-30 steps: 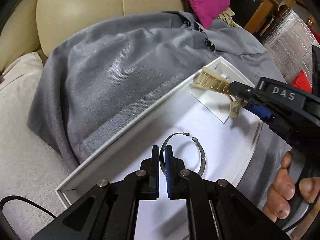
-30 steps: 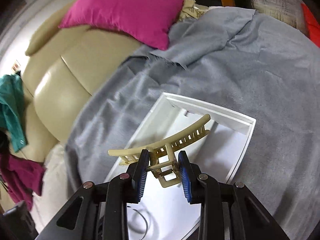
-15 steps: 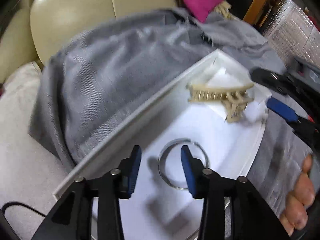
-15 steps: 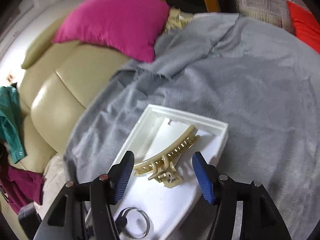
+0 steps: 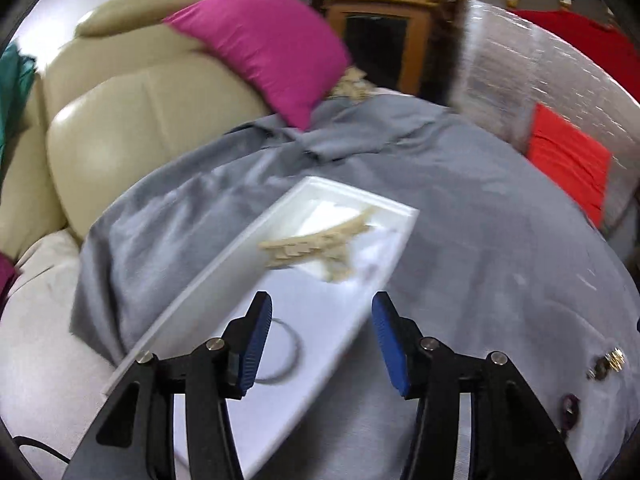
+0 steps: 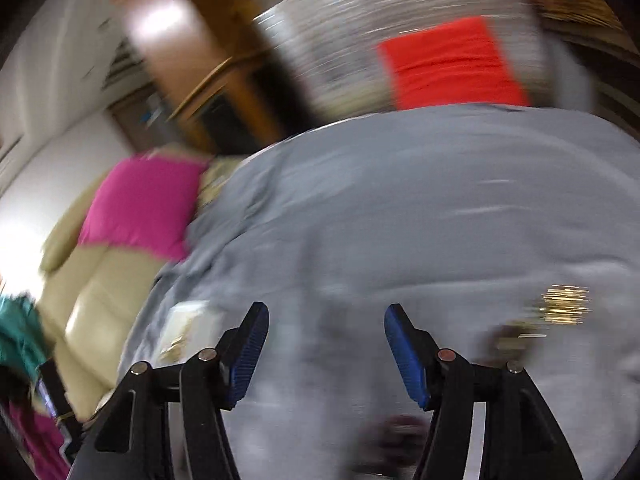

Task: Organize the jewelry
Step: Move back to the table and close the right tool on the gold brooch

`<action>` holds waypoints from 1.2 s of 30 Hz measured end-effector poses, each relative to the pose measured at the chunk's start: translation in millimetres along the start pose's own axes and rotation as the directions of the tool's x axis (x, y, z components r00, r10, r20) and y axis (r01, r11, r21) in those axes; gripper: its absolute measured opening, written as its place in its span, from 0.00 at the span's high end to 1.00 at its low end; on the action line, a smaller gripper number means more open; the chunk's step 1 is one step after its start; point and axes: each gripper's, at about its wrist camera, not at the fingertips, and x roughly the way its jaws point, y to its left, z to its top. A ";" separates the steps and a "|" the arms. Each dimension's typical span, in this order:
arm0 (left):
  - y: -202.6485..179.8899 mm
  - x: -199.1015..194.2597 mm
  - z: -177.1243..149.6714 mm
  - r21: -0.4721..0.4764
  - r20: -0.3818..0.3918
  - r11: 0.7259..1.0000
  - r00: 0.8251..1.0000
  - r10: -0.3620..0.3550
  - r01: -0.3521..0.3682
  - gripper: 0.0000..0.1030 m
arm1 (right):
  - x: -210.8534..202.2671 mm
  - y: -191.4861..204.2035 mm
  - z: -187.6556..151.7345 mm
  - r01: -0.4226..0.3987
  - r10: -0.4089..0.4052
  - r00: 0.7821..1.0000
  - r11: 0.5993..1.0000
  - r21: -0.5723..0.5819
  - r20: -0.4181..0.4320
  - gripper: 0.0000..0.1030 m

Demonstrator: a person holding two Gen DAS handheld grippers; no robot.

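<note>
Both grippers empty, jaws wide apart: left gripper (image 5: 322, 340) hangs over the near end of the white tray (image 5: 224, 276), right gripper (image 6: 324, 344) is over bare grey blanket (image 6: 400, 208), its view heavily motion-blurred. In the tray we have the beige claw hair clip (image 5: 316, 246) at the far end and a thin dark metal bangle (image 5: 286, 354) at the near end, partly hidden behind our left finger. Loose pieces sit on the blanket well to the right of the tray: a small gold item (image 5: 610, 364) and a dark round one (image 5: 570, 406), too small to identify; the right view shows a gold smear (image 6: 564, 306), likely the same piece. We judge these light, rigid and slippery, and prone to sinking into the soft blanket. We'd pinch across the narrowest part and close gently, so they don't squirt out.
</note>
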 end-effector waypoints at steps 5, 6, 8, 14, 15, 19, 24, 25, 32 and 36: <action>-55.4 -7.0 -16.8 0.113 -0.026 0.987 0.993 -0.114 0.116 0.48 | -38.9 -105.5 10.1 0.083 -0.095 0.994 0.974 0.211 0.046 0.38; -72.0 -8.3 -21.4 0.148 -0.038 0.977 0.988 -0.149 0.153 0.48 | -39.9 -119.6 10.4 0.095 -0.108 0.993 0.966 0.241 0.039 0.37; -92.3 -12.2 -28.9 0.185 -0.054 0.962 0.980 -0.192 0.199 0.48 | -35.1 -136.2 9.7 0.096 -0.103 0.995 0.958 0.271 0.008 0.37; -163.5 -9.5 -57.3 0.286 -0.196 0.881 0.923 -0.332 0.377 0.48 | -16.1 -160.2 11.6 0.111 -0.105 0.994 0.948 0.299 -0.037 0.37; -172.3 -7.9 -62.0 0.295 -0.221 0.869 0.913 -0.342 0.397 0.48 | -18.0 -169.0 10.0 0.106 -0.099 0.994 0.946 0.307 -0.040 0.37; -197.7 -2.0 -69.7 0.310 -0.277 0.840 0.888 -0.367 0.445 0.48 | -4.5 -182.3 11.2 0.099 -0.080 0.994 0.940 0.326 -0.069 0.37; -219.5 0.4 -66.7 0.322 -0.279 0.827 0.881 -0.382 0.460 0.48 | 10.2 -192.3 10.0 0.095 -0.067 0.994 0.925 0.367 -0.091 0.39; -222.8 2.9 -67.1 0.316 -0.283 0.828 0.879 -0.383 0.462 0.48 | 12.9 -193.8 9.9 0.100 -0.070 0.993 0.924 0.368 -0.093 0.41; -236.9 11.4 -67.3 0.347 -0.279 0.836 0.898 -0.341 0.426 0.48 | 29.6 -191.7 13.6 0.131 -0.097 0.989 0.926 0.353 -0.113 0.45; -229.2 21.9 -62.9 0.366 -0.298 0.838 0.904 -0.307 0.405 0.48 | 34.2 -178.6 14.0 0.187 -0.156 0.979 0.947 0.261 -0.133 0.46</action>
